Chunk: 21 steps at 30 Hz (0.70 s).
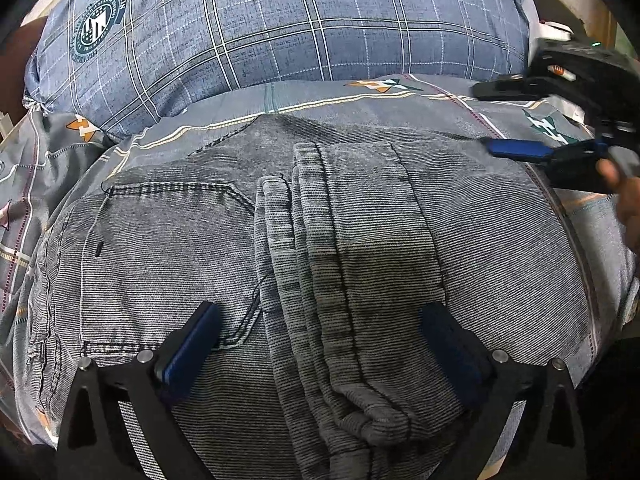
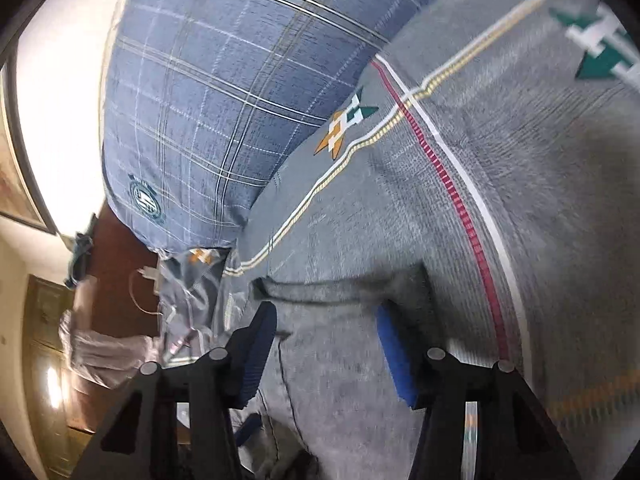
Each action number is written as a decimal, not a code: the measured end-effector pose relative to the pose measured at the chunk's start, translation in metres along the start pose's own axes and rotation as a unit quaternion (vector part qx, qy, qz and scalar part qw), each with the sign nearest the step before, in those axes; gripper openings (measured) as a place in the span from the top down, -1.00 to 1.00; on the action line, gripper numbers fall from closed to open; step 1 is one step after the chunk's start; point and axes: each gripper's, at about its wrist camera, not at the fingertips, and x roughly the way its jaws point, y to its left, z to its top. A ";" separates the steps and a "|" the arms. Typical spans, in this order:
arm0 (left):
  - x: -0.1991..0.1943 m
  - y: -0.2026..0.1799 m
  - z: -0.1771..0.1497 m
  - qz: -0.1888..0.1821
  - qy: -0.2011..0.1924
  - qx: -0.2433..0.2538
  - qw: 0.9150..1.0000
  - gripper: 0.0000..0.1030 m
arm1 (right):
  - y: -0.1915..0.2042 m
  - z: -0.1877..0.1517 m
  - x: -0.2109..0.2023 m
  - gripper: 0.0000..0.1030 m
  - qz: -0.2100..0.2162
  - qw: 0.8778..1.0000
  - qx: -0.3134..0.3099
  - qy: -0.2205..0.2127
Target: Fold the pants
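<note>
- Pants (image 1: 312,240), grey and fine-ribbed, lie spread on the bed over a grey patterned bedsheet (image 1: 400,104), a stitched pocket showing on the left side.
- Down the middle runs a bunched ridge of folded cloth, from the far edge of the pants towards the near edge of the bed.
- Left gripper (image 1: 320,352) hangs right over the pants, fingers (image 1: 192,352) spread wide on either side of that ridge, nothing clamped between them.
- Right gripper (image 1: 516,120) shows at the right edge of the bed, over the far right corner of the pants; its blue-padded fingers (image 1: 516,148) stand apart with nothing in them.
- From its own camera, the right gripper (image 2: 328,352) sits low over the edge of the pants (image 2: 340,380), fingers (image 2: 394,356) open; the view is blurred, so I cannot tell whether the pads touch the cloth.
- Blue checked pillow (image 1: 280,28) with a round crest rests at the far edge of the bed, just beyond the pants.
</note>
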 end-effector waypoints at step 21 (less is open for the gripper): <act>-0.031 0.013 -0.013 -0.007 0.000 -0.040 0.999 -0.96 | -0.003 -0.111 -0.048 -0.33 0.021 0.997 -0.075 0.013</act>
